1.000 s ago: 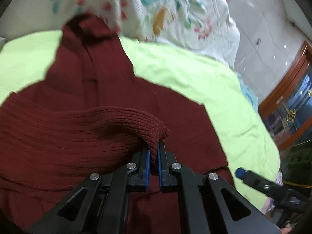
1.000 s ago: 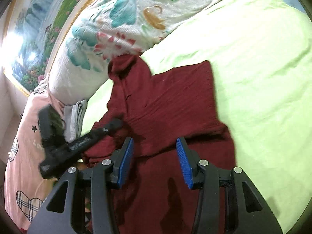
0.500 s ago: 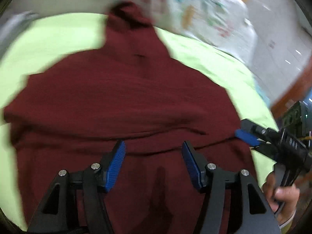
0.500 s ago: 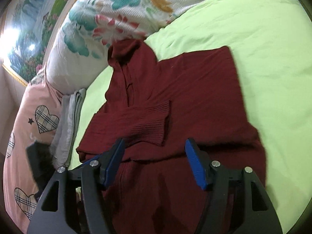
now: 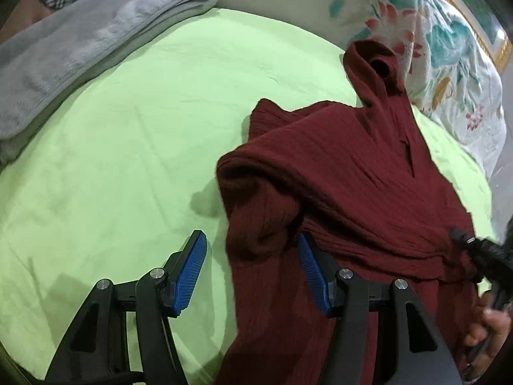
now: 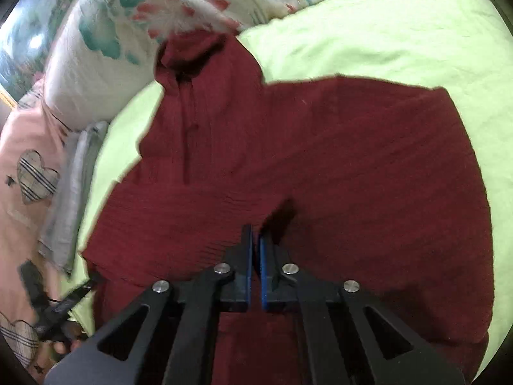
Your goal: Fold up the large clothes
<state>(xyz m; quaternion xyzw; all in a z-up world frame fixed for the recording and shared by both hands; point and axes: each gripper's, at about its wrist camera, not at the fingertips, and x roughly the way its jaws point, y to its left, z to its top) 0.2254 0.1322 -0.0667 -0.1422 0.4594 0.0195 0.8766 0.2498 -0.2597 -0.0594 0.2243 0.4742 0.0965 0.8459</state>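
Note:
A dark red knit sweater point(image 5: 352, 176) lies on the light green sheet point(image 5: 128, 134), collar toward the pillows, one sleeve folded across its body. My left gripper point(image 5: 253, 256) stands over the sweater's left edge. Its jaws are closing, the bunched edge lies between the blue pads point(image 5: 192, 266), and they do not press on it. My right gripper point(image 6: 255, 237) is shut on the ribbed cuff of the folded sleeve point(image 6: 224, 224), low over the sweater's middle. It also shows at the right rim of the left wrist view as the right gripper point(image 5: 465, 240), a hand point(image 5: 487, 330) behind it.
A folded grey blanket point(image 5: 80, 41) lies along the far left of the bed. A floral quilt point(image 5: 449, 48) is piled behind the collar. Pink bedding with plaid hearts point(image 6: 29, 173) borders the left side. Bare green sheet point(image 6: 384, 32) spreads to the right.
My left gripper let go of the sleeve cuff, opened, and swung left to the sweater's edge. My right gripper opened wider, dropped forward onto the folded sleeve and shut on its cuff.

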